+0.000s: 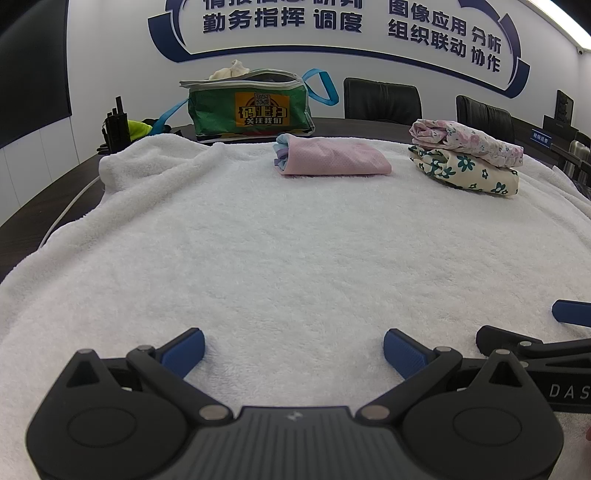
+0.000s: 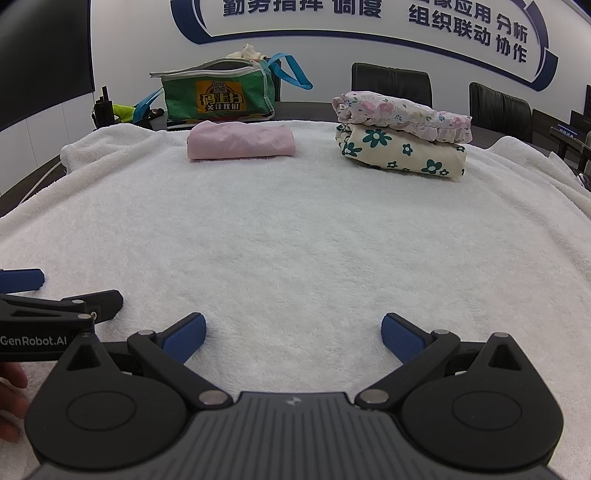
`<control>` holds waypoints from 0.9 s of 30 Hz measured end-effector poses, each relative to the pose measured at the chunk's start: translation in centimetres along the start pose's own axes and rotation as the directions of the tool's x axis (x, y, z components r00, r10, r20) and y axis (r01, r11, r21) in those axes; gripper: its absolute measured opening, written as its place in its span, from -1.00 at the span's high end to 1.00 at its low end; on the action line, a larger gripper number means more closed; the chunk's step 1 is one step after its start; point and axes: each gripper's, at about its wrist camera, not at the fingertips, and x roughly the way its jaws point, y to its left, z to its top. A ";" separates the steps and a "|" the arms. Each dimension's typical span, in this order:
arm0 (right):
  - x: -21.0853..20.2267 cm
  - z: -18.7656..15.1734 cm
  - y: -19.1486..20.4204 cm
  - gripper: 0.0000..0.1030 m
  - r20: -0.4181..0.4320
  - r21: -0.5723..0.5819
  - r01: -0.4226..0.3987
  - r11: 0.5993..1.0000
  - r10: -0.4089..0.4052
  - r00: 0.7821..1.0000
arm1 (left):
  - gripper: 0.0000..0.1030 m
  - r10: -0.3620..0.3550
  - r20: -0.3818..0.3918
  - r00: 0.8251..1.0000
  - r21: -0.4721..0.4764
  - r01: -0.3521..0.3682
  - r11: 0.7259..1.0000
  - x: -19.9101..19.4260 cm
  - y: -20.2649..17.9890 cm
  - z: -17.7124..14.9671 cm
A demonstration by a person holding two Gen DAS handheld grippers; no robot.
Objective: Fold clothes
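A big white fluffy towel (image 1: 295, 240) covers the table. Both grippers sit low over the near part of it, side by side.

The left gripper (image 1: 293, 349) has its two blue fingers spread wide apart, with nothing between them but white towel. The right gripper (image 2: 293, 334) is the same: its blue fingers are wide apart and hold nothing. In the left view, one blue finger and a black arm of the right gripper poke in at the right edge. In the right view, part of the left gripper pokes in at the left edge, and a bit of a person's hand (image 2: 13, 402) shows below it.

The folded clothes lie at the far side of the towel. A pink folded cloth (image 1: 332, 160) with tiny holes sits in the far middle. To its right, and apart from it, is a small pile of two: a folded cloth with pink flowers (image 1: 467, 140) lies on top of a cream folded cloth with green flowers (image 1: 467, 171).

Behind the pink cloth stands a green bag (image 1: 251, 107) with a yellow label and blue straps. Some pale cloth sticks out of its top. Black chairs (image 1: 382, 99) stand by the white wall with blue writing (image 1: 332, 22).
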 end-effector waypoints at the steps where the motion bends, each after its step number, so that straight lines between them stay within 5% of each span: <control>1: 0.0 0.0 0.0 -0.99 0.000 0.000 0.000 1.000 0.000 1.000 | -1.00 0.000 0.000 1.000 0.000 0.000 1.000 0.0 0.0 0.0; 27: 0.0 0.0 0.0 -0.99 0.000 0.001 0.000 1.000 0.000 1.000 | -1.00 0.012 -0.001 1.000 -0.004 -0.012 1.000 -0.1 -0.1 -0.1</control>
